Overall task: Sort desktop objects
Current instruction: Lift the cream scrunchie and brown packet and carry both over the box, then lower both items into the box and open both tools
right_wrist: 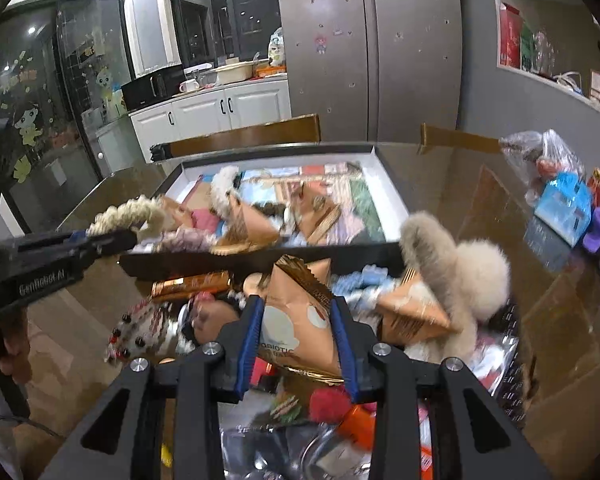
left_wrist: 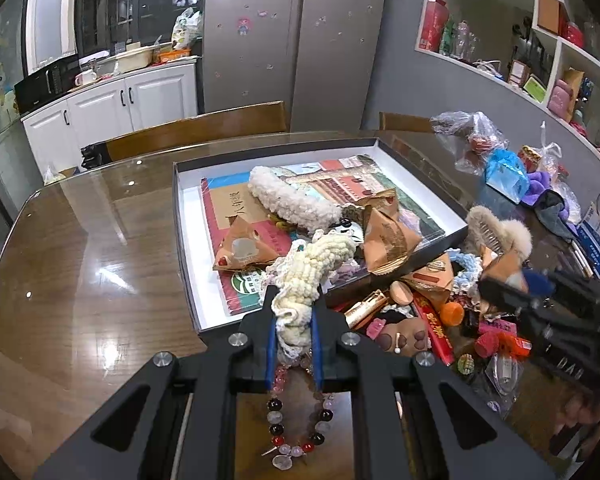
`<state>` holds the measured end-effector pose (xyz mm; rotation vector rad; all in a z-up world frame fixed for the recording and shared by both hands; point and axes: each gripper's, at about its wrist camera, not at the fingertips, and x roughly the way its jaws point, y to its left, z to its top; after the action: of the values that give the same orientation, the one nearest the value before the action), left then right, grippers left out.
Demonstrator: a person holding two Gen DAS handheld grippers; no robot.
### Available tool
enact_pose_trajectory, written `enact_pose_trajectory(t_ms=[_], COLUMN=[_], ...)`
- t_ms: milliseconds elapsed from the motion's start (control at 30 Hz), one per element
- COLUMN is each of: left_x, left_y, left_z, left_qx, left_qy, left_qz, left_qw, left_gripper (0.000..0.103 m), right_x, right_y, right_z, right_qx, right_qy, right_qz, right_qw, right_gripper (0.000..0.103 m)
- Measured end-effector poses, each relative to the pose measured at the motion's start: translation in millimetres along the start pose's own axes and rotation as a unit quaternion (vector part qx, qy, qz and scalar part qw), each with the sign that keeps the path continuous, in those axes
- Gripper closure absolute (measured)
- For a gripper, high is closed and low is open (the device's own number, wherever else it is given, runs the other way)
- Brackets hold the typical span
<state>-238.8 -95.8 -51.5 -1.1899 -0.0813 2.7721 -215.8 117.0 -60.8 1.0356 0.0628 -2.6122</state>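
left jaws (left_wrist: 294, 304) pinch cream scrunchie (left_wrist: 312, 264) — right jaws (right_wrist: 298, 312) seemingly clamp snack packet (right_wrist: 300, 320).

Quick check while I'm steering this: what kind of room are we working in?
Most likely a home kitchen and dining area. A tall fridge with stickers stands behind the glass-topped wooden table, white counter cabinets carry a mug and dishes, and wall shelves hold household odds and ends.

Left gripper (left_wrist: 294, 312) clamped; right gripper (right_wrist: 298, 320) seemingly gripping.
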Motion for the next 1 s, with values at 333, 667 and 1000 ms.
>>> enact_pose_trajectory(t_ms=[333, 667, 1000], left_x=[11, 34, 45], left_y=[2, 16, 22], left_z=[8, 26, 24], left_qx=[-0.001, -0.015, -0.023], left_qy=[0.001, 0.005, 0.012], left_qz=[0.004, 0.009, 0.010], left_qw=[1.0000, 0.9998, 0.9996], left_gripper=[0.089, 0.089, 0.089], right_x=[11, 52, 67], right_y=[8, 7, -1], right_z=[43, 73, 72], right_qx=[-0.014, -0.014, -0.009], right_qy=[-0.012, 0.005, 0.017], right_qz=[0.012, 0.017, 0.016], right_qw=[1.000, 1.000, 1.000], right_gripper=[0.068, 0.068, 0.068])
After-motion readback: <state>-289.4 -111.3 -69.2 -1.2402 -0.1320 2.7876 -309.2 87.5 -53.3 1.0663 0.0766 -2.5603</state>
